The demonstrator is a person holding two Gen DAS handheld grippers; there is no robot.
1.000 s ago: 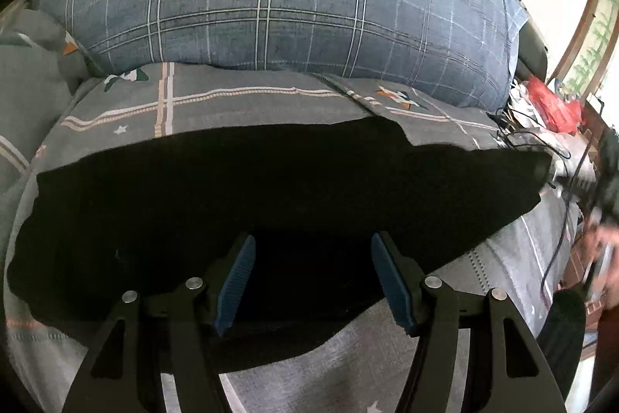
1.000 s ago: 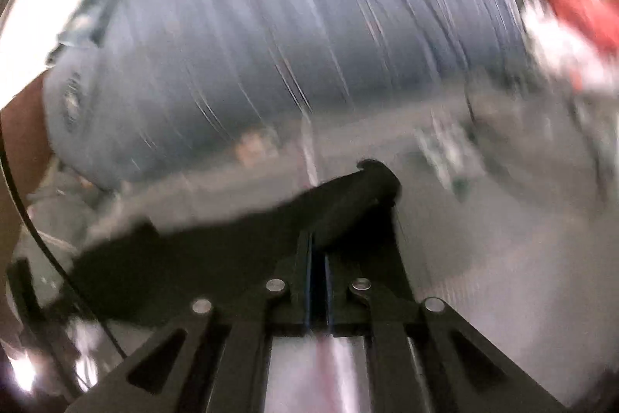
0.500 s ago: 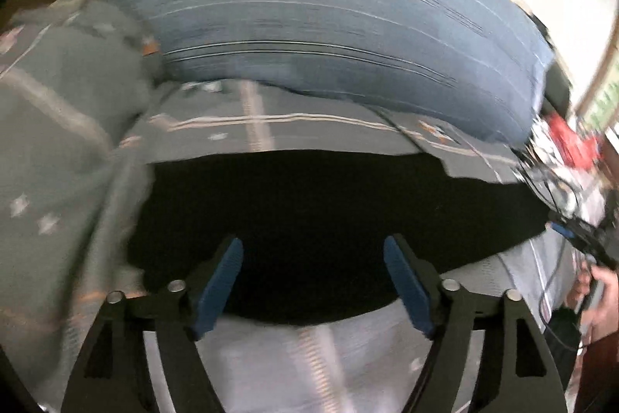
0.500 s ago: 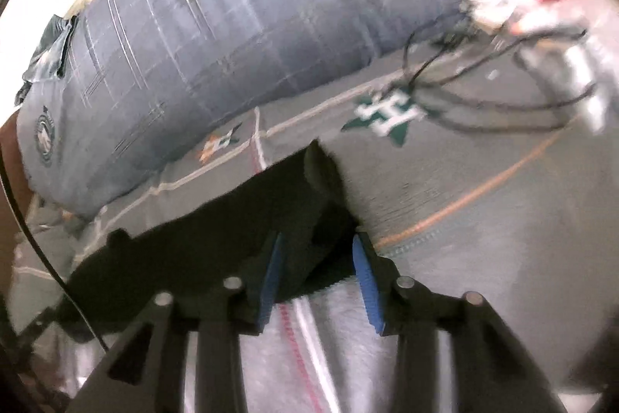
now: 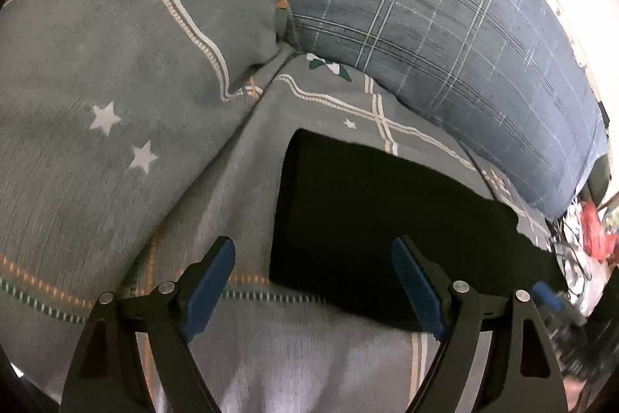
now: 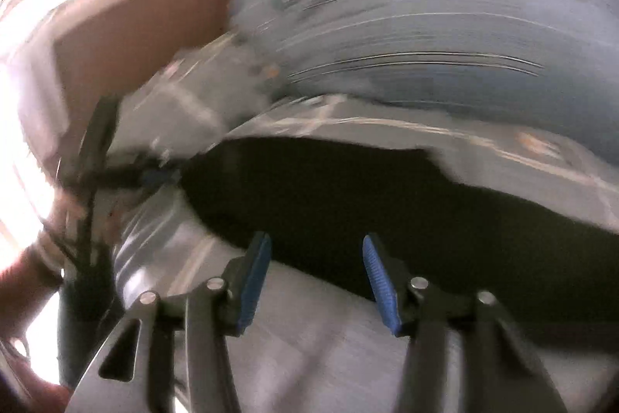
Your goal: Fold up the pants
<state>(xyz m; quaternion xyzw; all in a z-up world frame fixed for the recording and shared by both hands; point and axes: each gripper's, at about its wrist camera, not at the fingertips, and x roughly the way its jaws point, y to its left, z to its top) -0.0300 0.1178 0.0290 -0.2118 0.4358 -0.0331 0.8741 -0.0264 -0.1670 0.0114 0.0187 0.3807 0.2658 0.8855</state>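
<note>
A: The left wrist view is mostly sharp. Daylight pours in from the far right, where the frame edge burns out to plain white, and the blue plaid duvet is evenly lit.

B: And the black pants?

A: So dark that no fold or texture shows. Straight lines on the grey sheet bow toward the round black border, and the near right corner smears.

B: The right wrist view is worse: heavy motion blur, with the duvet's stripes drawn into long streaks.

A: Its left side is blown out by glare. Only the blue finger pads look crisp; the pants are a soft black patch.
</note>
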